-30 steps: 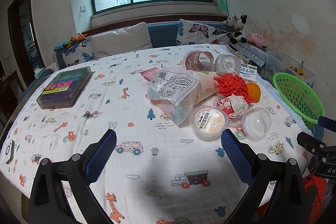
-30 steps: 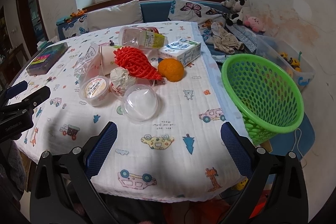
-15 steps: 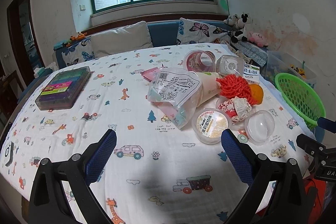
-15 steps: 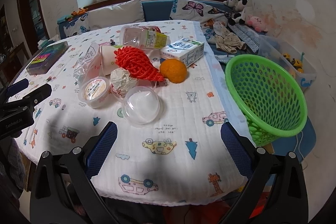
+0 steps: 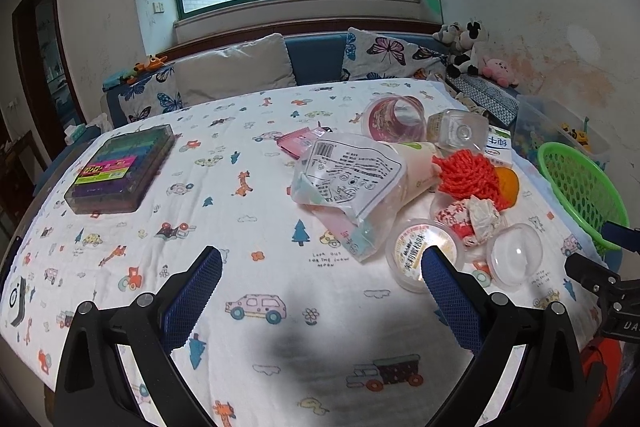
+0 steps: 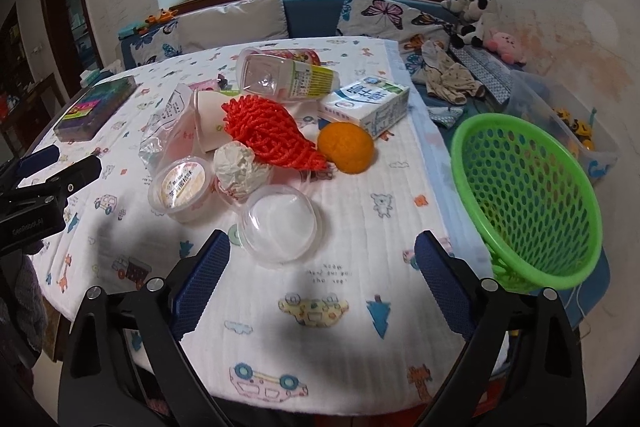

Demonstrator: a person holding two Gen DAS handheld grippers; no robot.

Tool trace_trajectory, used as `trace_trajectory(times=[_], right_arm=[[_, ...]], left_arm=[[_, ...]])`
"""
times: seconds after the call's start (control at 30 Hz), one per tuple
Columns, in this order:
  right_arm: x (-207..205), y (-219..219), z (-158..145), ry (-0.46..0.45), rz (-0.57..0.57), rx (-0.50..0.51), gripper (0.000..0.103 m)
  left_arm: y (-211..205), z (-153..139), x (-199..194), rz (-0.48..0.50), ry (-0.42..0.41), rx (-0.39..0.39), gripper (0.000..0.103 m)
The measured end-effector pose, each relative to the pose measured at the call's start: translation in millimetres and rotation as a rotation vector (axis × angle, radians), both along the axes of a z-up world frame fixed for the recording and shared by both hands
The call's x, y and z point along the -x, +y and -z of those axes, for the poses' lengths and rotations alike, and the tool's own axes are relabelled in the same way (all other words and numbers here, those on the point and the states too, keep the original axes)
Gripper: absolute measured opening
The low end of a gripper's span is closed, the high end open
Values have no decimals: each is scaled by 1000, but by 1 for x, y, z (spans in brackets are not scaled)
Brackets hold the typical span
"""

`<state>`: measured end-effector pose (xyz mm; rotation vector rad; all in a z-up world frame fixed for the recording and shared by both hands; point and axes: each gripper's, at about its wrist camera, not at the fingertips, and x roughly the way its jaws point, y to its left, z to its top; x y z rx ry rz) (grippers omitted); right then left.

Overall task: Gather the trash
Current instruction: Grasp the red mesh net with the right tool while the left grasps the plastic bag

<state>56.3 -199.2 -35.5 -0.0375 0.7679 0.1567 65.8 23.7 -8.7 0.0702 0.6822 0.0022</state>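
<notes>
Both grippers, left (image 5: 320, 291) and right (image 6: 322, 269), hovered with fingers spread wide, empty. Trash pile (image 6: 256, 143) sat mid-desk; green basket (image 6: 528, 195) hung tilted off the desk's right edge, probably for easy drop-in.

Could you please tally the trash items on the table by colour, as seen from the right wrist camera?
Clear plastic: 4 (dome lid, pudding cup, bottle, bag)
White: 3 (paper cup, crumpled paper, milk carton)
Red: 1 (net)
Orange: 1 (orange)
Total: 9
</notes>
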Motion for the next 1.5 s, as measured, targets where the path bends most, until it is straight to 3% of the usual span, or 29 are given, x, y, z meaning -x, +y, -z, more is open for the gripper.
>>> trace_trajectory(times=[0.7, 0.93, 1.03, 1.33, 1.5], right_arm=[[-77, 35, -14, 19, -156, -32, 74], [-107, 52, 0, 50, -177, 4, 73], [-117, 56, 8, 74, -185, 17, 67], [-114, 48, 8, 73, -196, -7, 50], [-106, 40, -1, 60, -203, -54, 47]], left_arm=[[11, 4, -39, 19, 51, 39, 97], [13, 9, -49, 37, 74, 53, 97], [9, 10, -53, 64, 79, 54, 97], [-21, 12, -73, 145, 80, 0, 96], [-33, 15, -84, 178, 80, -35, 95]])
